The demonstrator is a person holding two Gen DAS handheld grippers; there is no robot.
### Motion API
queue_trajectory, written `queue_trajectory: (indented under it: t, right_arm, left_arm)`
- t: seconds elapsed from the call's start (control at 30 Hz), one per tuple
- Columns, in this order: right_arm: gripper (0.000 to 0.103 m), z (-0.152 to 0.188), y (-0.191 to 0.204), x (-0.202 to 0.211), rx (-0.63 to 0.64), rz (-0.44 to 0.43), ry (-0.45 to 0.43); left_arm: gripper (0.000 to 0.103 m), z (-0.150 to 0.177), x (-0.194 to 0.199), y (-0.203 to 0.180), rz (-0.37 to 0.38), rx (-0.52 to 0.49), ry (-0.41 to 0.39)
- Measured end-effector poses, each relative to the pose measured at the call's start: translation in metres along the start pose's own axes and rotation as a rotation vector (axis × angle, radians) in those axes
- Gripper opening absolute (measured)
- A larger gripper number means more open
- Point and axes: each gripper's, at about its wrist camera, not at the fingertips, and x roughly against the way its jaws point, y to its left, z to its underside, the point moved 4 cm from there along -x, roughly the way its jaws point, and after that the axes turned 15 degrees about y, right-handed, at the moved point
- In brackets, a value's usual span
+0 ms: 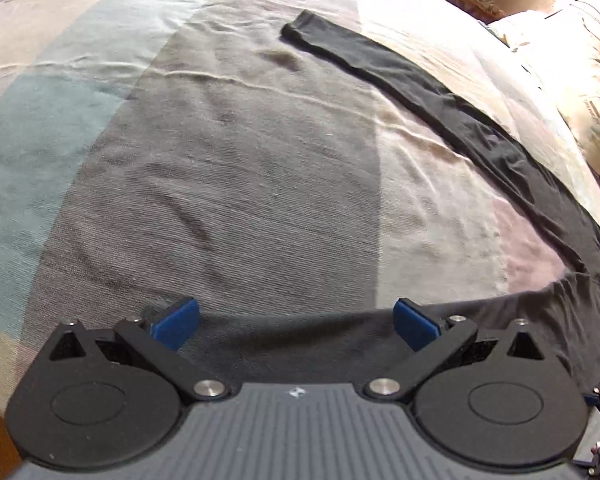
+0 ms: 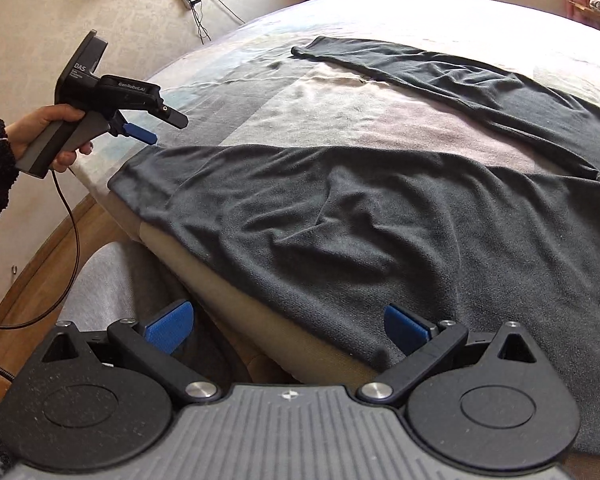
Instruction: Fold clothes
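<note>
My left gripper (image 1: 296,322) and right gripper (image 2: 288,328) both spread wide, empty, above near edge of black garment (image 2: 380,220) on bed (image 2: 340,108).

One dark garment, one bed, two hand-held grippers.

A single dark long-sleeved garment (image 2: 380,216) lies on the one bed (image 2: 300,116), with one sleeve (image 1: 400,76) stretched toward the far edge. Two hand-held grippers show: the left hand-held gripper (image 2: 148,130), held by one visible hand (image 2: 48,132) at the bed's left edge, and the right hand-held gripper (image 2: 286,330) at the near edge, each with two blue fingertips. One cable (image 2: 70,240) hangs from the left one.
</note>
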Motion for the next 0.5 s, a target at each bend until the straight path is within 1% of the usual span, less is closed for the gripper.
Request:
queue_trajectory:
  t: [0.1, 0.17, 0.23, 0.27, 0.33, 0.43, 0.5]
  right_arm:
    - [0.103, -0.002, 0.003, 0.001, -0.015, 0.007, 0.000]
    - [0.103, -0.003, 0.004, 0.001, -0.025, 0.011, 0.001]
    - [0.103, -0.003, 0.007, 0.001, -0.036, 0.015, 0.006]
    - [0.103, -0.004, 0.008, 0.001, -0.036, 0.024, 0.007]
    - [0.103, -0.004, 0.011, 0.001, -0.036, 0.041, 0.010]
    - [0.103, -0.004, 0.014, 0.003, -0.038, 0.053, 0.004]
    - [0.103, -0.003, 0.016, 0.005, -0.039, 0.058, -0.001]
  left_arm:
    - [0.102, 0.021, -0.006, -0.015, 0.023, -0.058, 0.032]
    - [0.102, 0.035, -0.015, -0.020, 0.000, -0.100, 0.059]
    - [0.102, 0.046, -0.024, -0.018, -0.021, -0.118, 0.086]
    - [0.102, 0.051, -0.026, -0.017, -0.026, -0.130, 0.079]
    - [0.102, 0.054, -0.024, -0.014, -0.006, -0.142, 0.057]
    - [0.102, 0.055, -0.021, -0.010, 0.022, -0.156, 0.054]
    - [0.102, 0.055, -0.021, -0.012, 0.016, -0.182, 0.054]
